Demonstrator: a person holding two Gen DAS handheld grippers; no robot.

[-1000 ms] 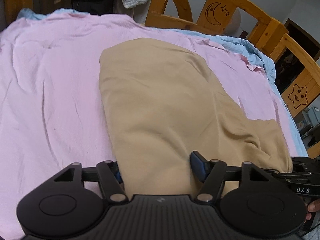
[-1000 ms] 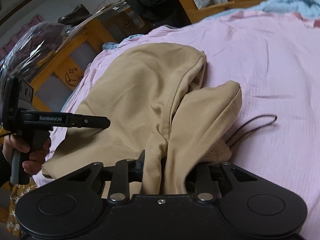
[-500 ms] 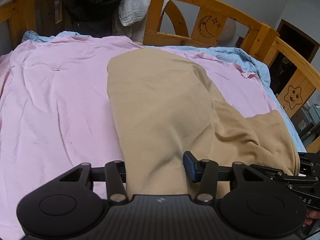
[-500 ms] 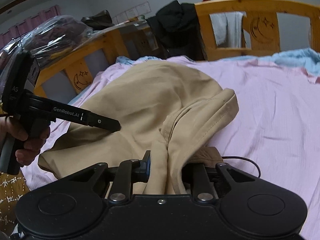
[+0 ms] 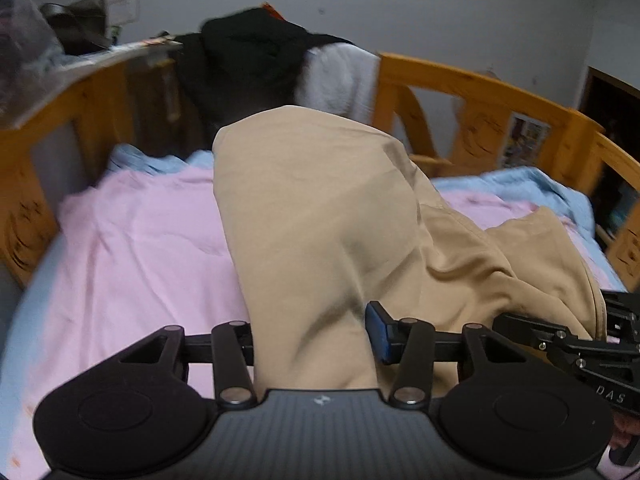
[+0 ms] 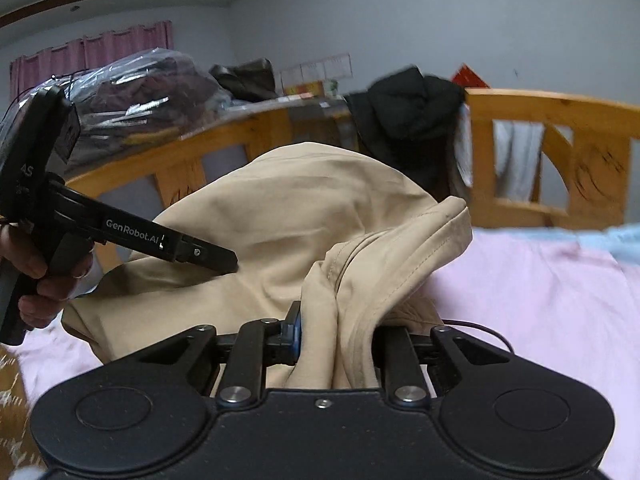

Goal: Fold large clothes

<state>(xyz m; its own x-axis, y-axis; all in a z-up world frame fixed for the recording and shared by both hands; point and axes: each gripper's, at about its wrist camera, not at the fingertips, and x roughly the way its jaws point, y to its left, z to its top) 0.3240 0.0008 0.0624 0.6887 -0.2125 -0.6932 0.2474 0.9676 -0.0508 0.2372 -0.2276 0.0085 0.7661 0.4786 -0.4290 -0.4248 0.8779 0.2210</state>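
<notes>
A large tan garment (image 5: 320, 208) lies on the pink sheet (image 5: 140, 260), with its near edge lifted off the bed. My left gripper (image 5: 312, 336) is shut on a thick fold of that edge, and cloth fills the gap between the pads. In the right wrist view the same garment (image 6: 280, 208) bunches into a seamed fold, and my right gripper (image 6: 338, 336) is shut on it. The left tool's fingers (image 6: 208, 254) show there from the side, pressed into the cloth, with a hand (image 6: 36, 276) on the handle. The right tool's body (image 5: 568, 344) appears at the left view's right edge.
A wooden bed frame (image 5: 480, 92) rings the mattress. Black clothing (image 5: 248, 64) and a white towel (image 5: 344, 76) hang over its headboard. A blue blanket (image 5: 520, 184) is bunched at the far side. A thin black cord (image 6: 488, 330) lies on the sheet beside the garment. Plastic-wrapped bundles (image 6: 140, 92) sit beyond the rail.
Both grippers have risen and tipped up, lifting the garment's near edge off the sheet. The left jaws have narrowed onto the cloth. The headboard and wall now fill the upper views.
</notes>
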